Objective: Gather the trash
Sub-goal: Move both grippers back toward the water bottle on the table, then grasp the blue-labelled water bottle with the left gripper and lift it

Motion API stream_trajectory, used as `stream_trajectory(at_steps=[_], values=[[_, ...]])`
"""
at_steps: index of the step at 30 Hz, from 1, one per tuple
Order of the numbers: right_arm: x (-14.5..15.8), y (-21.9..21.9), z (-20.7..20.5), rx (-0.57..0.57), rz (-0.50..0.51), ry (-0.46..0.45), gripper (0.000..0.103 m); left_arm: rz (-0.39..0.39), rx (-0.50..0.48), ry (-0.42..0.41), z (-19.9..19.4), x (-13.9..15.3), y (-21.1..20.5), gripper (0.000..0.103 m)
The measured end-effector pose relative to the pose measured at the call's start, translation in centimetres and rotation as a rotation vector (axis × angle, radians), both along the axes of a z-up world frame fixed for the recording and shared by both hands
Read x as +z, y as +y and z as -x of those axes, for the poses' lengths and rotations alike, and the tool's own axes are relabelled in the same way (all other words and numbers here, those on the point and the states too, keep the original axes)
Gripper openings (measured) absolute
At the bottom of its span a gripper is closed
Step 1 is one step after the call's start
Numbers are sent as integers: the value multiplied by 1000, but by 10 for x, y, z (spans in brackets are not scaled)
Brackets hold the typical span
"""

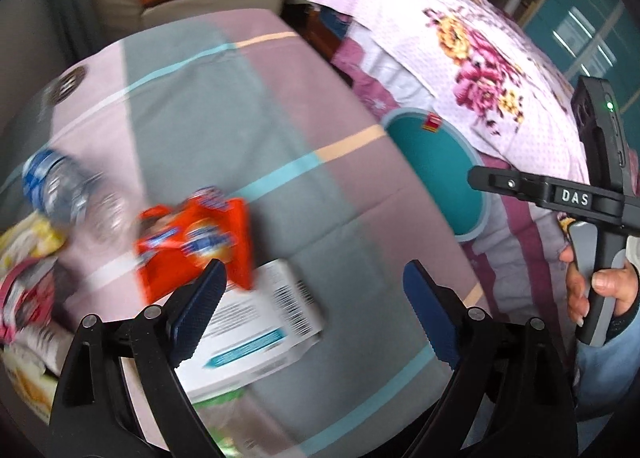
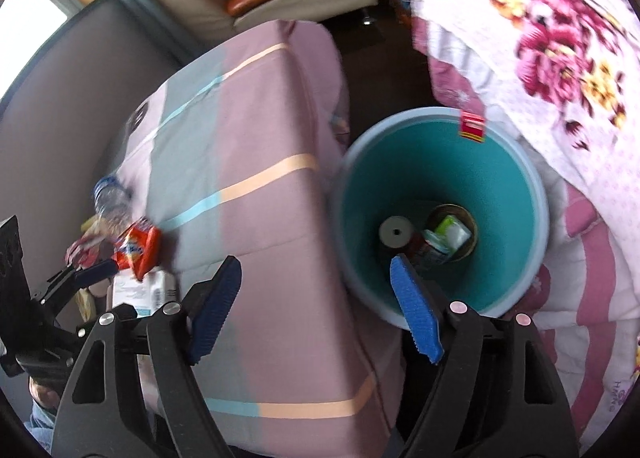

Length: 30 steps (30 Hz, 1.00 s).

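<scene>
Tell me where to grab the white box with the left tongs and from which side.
Take the white box across its short width near the barcode end, coming down from above. It lies flat on the striped cover, so its long side edges are the likeliest faces for the pads. The orange packet overlaps its far corner, so stay at the near, bare end. The left tongs are open and empty.

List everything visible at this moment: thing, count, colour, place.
bin: one, teal inside, on the floor beside the covered table; some trash at its bottom
table cover: one, pink and grey
orange packet: one, on the table
white box: one, under the packet's edge
plastic bottle: one, clear, blue label
floral bedspread: one, pink
left gripper: fingers open, empty
right gripper: fingers open, empty
hand: one, holding the right gripper's handle
</scene>
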State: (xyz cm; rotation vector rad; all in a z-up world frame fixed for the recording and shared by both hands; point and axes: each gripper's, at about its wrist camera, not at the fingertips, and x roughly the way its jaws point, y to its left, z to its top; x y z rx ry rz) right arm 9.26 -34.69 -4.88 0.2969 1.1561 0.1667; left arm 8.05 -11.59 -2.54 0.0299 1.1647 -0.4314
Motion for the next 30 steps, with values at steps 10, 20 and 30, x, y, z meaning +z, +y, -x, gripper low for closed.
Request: stream_trajectory(at_steps=[10, 20, 30], values=[[12, 61, -3, 95, 49, 9, 75, 71, 212, -26, -8, 18, 88, 90], [13, 115, -25, 201, 87, 37, 79, 109, 441, 16, -42, 11, 151, 90], [-1, 145, -53, 262, 87, 68, 79, 102, 609, 56, -91, -8, 177, 90]])
